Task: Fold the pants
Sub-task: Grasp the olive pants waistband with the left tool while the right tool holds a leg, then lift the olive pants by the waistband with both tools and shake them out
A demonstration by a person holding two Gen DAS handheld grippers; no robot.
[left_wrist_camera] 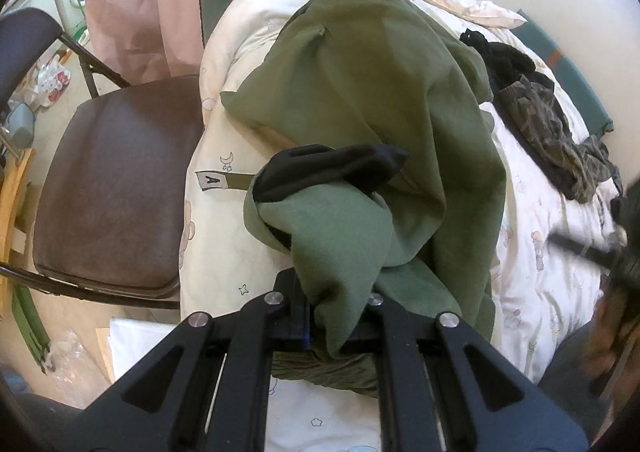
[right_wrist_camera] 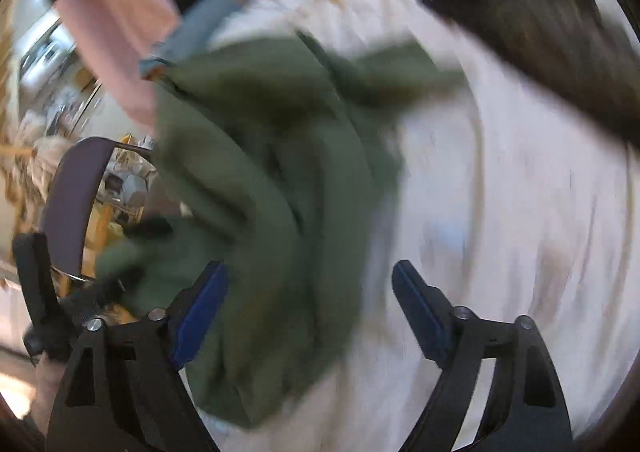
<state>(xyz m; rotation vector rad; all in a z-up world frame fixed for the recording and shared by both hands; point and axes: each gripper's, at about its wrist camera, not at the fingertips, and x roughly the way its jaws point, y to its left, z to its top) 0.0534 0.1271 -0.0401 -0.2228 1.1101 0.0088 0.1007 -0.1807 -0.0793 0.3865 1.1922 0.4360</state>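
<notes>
Your left tool (left_wrist_camera: 334, 316) is pressed together on a bunched fold of the green pants (left_wrist_camera: 360, 100) — the cloth wells up between its fingers and hides the tips. From that pinch the pants run away from you, draped in loose folds over the white quilt (left_wrist_camera: 248, 52) on the bed, with a black lining or pocket (left_wrist_camera: 332, 168) turned out near the grip and a strap with a lettered tag (left_wrist_camera: 212, 181) lying out to the left. Further right on the quilt sit a black garment (left_wrist_camera: 500, 56) and a camouflage-patterned one (left_wrist_camera: 552, 132), apart from the pants. A brown-cushioned folding chair (left_wrist_camera: 116, 188) stands just left of the bed, and a pink cloth (left_wrist_camera: 140, 0) hangs at the far left.

Your right tool (right_wrist_camera: 310, 308) is spread wide — its blue pads (right_wrist_camera: 200, 312) stand well apart, with nothing pinched. That view is badly blurred, yet the pants (right_wrist_camera: 260, 172) show as a green heap on the quilt (right_wrist_camera: 500, 212), lying across the gap by the left-hand pad; whether the cloth touches that pad you cannot tell.
</notes>
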